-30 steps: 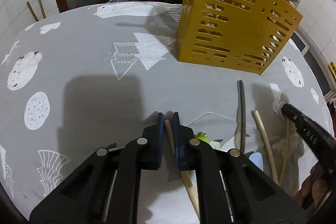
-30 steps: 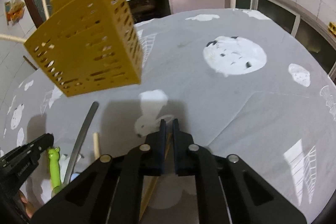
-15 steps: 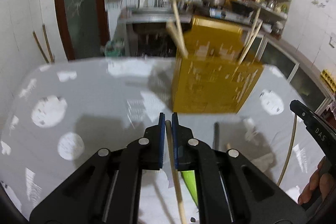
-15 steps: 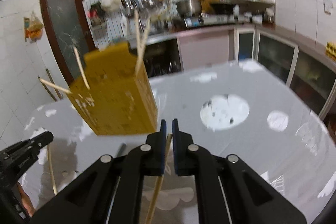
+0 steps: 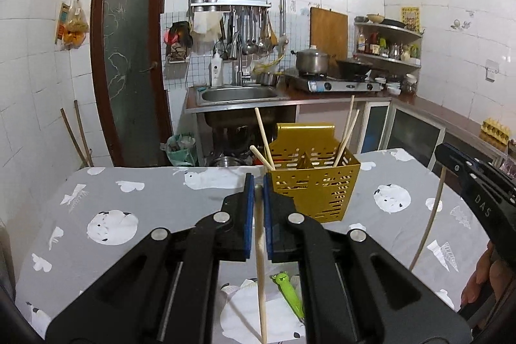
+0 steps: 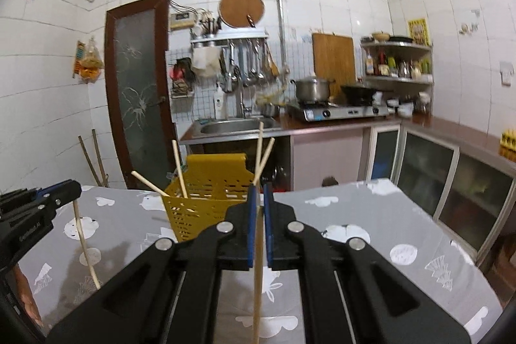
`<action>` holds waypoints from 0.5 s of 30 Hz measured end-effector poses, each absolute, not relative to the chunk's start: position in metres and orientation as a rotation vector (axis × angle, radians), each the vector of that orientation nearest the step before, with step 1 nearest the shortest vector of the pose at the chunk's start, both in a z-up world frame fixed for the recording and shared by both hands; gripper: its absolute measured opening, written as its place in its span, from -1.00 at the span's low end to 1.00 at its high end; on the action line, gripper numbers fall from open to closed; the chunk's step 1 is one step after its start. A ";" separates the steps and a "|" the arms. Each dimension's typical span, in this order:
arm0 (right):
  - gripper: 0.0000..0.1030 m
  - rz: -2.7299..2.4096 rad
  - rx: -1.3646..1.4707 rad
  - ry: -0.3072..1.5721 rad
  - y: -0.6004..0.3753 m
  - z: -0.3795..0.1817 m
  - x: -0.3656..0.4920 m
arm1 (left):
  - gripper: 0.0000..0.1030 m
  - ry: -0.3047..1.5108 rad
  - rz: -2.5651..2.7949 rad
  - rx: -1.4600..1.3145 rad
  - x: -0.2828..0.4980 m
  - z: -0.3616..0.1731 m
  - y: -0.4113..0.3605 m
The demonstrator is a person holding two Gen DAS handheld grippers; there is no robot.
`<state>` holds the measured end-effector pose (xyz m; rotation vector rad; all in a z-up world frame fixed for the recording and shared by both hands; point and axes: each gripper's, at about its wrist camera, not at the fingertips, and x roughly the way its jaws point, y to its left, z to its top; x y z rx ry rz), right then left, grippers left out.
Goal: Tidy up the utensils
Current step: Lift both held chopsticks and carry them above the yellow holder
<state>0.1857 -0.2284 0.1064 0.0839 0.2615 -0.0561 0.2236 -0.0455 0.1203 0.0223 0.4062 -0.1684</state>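
A wooden chopstick (image 5: pixel 260 273) is clamped between the blue pads of the left gripper (image 5: pixel 257 187); its long axis runs near upright, the top end just above the pads and the rest hanging down toward the grey printed tablecloth (image 5: pixel 135 211). A second chopstick (image 6: pixel 257 279) is clamped likewise in the right gripper (image 6: pixel 258 187), also near vertical. Both are held above the table, short of the yellow perforated utensil holder (image 5: pixel 314 182), from which four chopsticks lean outward. A green frog-headed utensil (image 5: pixel 288 289) lies on the cloth, its head pointing away. "DAS" is read on the right gripper's side in the left view.
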 end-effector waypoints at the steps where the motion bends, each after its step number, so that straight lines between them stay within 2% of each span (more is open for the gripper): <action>1: -0.91 -0.052 0.078 0.250 -0.227 0.107 0.183 | -0.91 0.401 -0.171 0.017 0.221 0.122 -0.044; 15: -0.91 -0.012 0.079 0.171 -0.221 0.141 0.183 | -0.92 0.316 -0.196 0.020 0.221 0.153 -0.048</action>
